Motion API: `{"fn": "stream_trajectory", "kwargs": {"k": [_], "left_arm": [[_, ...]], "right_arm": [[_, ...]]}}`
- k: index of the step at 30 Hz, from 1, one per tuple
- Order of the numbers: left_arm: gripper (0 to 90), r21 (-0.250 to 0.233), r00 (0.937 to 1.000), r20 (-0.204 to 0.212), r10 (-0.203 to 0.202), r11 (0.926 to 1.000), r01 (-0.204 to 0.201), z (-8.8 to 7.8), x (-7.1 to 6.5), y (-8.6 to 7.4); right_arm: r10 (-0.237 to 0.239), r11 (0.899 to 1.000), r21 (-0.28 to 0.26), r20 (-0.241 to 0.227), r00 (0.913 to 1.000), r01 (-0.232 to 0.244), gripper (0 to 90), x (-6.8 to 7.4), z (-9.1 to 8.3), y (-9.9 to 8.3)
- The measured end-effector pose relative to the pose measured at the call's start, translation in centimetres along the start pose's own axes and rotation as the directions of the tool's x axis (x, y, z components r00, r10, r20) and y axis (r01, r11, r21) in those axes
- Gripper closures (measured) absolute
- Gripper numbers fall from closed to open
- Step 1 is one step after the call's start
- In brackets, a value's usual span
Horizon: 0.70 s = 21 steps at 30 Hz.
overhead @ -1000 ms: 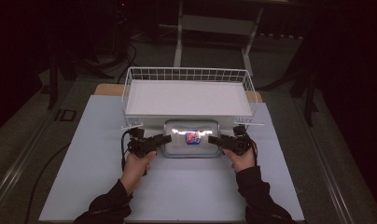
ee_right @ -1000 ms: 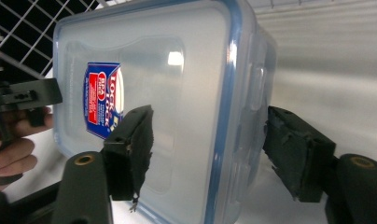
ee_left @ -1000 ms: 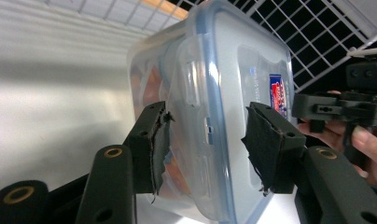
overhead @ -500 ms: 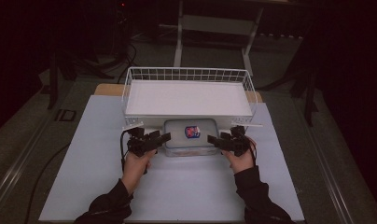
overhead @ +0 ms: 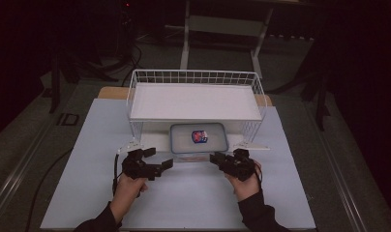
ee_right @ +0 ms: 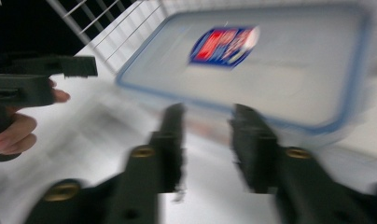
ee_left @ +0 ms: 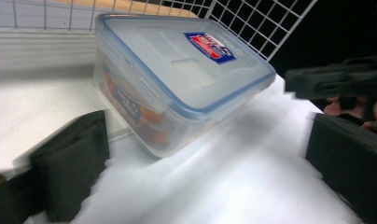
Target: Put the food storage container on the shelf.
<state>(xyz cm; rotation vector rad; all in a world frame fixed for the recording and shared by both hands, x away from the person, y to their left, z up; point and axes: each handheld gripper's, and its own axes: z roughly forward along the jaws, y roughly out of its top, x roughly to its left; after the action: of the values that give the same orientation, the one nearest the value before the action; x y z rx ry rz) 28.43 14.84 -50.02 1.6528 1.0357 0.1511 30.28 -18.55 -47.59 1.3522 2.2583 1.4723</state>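
White tabletop (overhead: 184, 193) carries a wire rack (overhead: 196, 99), and under its shelf sits a clear lidded container (overhead: 198, 137). Just ahead of the left gripper (overhead: 157, 164), whose jaws stand wide apart, the container rests untouched; the right gripper (overhead: 222, 159), jaws narrowly parted, is close beside its other near corner.

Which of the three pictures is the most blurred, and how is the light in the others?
The right gripper view is the most blurred: the container and the jaws are smeared by motion. The left gripper view is sharper, with slight softness at its edges. The high view is sharp; the table is lit, the room around it dark.
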Motion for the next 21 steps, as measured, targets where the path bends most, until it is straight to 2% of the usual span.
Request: {"fn": "stream_trajectory", "kwargs": {"k": [1, 3, 4, 5, 8, 17, 21], "left_arm": [[0.0, 0.002, 0.9999, -0.008, 0.011, 0.9999, -0.011, -0.3, -0.2, -0.1], [0.0, -0.013, 0.9988, -0.024, 0.042, 0.999, -0.042, -0.6, -0.5, -0.4], [0.0, -0.006, 0.998, -0.031, 0.055, 0.9985, -0.055, -0.6, -0.6, -0.4], [0.0, -0.006, 0.9977, -0.03, 0.06, 0.9982, -0.06, -0.6, -0.7, -0.4], [0.0, -0.011, 0.9983, -0.023, 0.053, 0.9985, -0.054, -0.4, -0.7, -0.5], [0.0, -0.016, 0.9976, -0.038, 0.057, 0.9982, -0.058, -0.4, -0.4, -0.9], [0.0, -0.017, 0.9973, -0.049, 0.054, 0.9984, -0.055, -0.5, -0.1, -1.1]], "right_arm": [[0.0, 1.0, 0.013, -0.01, 0.9999, 0.001, 83.1, 0.2, 0.4, -0.3], [-0.014, 0.999, 0.037, -0.02, 0.9997, 0.015, 89.6, 0.5, 1.3, -0.8], [-0.027, 0.998, 0.064, -0.016, 0.9995, 0.028, 89.8, 0.7, 2.4, -1.2], [-0.027, 0.998, 0.064, -0.016, 0.9995, 0.028, 89.8, 0.7, 2.4, -1.2], [-0.027, 0.996, 0.085, -0.01, 0.9996, 0.028, 89.9, 0.6, 3.9, -1.5], [-0.016, 0.997, 0.073, 0.012, 0.9998, 0.015, 89.9, 0.4, 6.2, -0.6], [-0.016, 0.999, 0.052, 0.053, 0.9985, 0.013, 90.0, 0.1, 7.4, 0.5]]}}
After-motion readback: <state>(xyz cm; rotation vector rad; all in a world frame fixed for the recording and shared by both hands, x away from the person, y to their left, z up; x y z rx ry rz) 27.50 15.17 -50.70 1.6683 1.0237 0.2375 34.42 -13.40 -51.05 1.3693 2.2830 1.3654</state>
